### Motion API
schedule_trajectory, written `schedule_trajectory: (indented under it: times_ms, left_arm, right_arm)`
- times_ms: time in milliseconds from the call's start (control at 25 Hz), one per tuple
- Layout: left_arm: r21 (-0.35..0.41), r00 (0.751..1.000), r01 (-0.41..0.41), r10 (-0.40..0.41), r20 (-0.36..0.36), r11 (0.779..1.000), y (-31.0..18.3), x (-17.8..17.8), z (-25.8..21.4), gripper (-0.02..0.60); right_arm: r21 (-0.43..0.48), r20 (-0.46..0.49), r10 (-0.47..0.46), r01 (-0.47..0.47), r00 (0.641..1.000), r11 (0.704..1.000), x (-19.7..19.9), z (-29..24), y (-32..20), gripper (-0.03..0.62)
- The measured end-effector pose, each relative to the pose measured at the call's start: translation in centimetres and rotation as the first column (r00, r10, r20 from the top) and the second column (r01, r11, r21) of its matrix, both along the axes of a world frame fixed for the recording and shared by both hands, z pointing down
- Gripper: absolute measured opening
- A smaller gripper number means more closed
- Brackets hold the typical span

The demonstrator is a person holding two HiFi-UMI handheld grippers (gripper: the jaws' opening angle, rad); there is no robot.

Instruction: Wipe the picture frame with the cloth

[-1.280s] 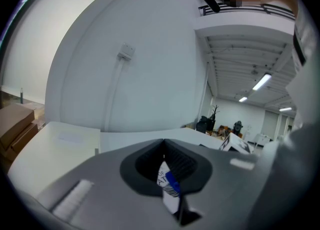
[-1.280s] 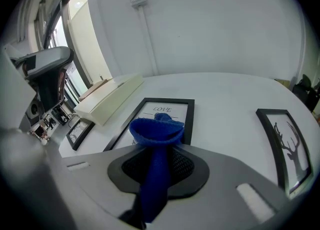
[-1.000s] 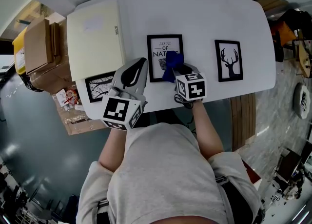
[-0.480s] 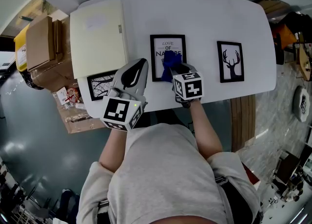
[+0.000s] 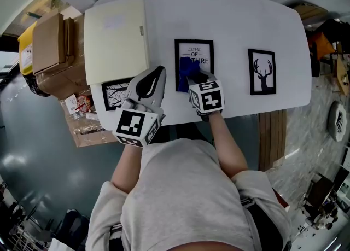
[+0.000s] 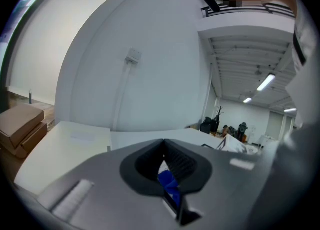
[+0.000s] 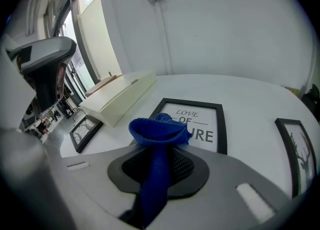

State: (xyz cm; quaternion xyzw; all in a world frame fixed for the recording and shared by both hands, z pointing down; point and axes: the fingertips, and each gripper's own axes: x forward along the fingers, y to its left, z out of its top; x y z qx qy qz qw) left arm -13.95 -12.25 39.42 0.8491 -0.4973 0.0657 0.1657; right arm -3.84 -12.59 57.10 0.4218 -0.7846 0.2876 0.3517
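Note:
The "LOVE OF NATURE" picture frame (image 5: pixel 196 51) (image 7: pixel 198 116) lies flat at the middle of the white table (image 5: pixel 229 15). My right gripper (image 5: pixel 191 79) (image 7: pixel 159 168) is shut on a blue cloth (image 5: pixel 188 69) (image 7: pixel 158 130), whose bunched end rests on the frame's lower left part. My left gripper (image 5: pixel 157 75) (image 6: pixel 164 150) hovers just left of the frame with its jaws together and nothing between them. Past its jaws a bit of the blue cloth (image 6: pixel 169 185) shows.
A cream flat box (image 5: pixel 115 39) (image 7: pixel 122 96) covers the table's left part. A frame with a branch print (image 5: pixel 114 94) (image 7: pixel 82 132) lies by the near left edge, a deer frame (image 5: pixel 262 71) (image 7: pixel 300 152) at the right. Cardboard boxes (image 5: pixel 52 53) stand beside the table.
The right gripper has slid the blue cloth leftward across the lower part of the middle frame. The left gripper has stayed where it was.

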Motion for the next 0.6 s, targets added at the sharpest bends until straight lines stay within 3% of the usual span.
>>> schedule_trajectory:
  times_ms: [600]
  left_arm:
    - [0.000,1.000,-0.023,0.023,0.008,1.000,-0.2,0.1,0.0,0.002]
  right_arm:
    - [0.005,0.015,-0.012,0.012,1.000,1.000,-1.2,0.1,-0.3,0.071]
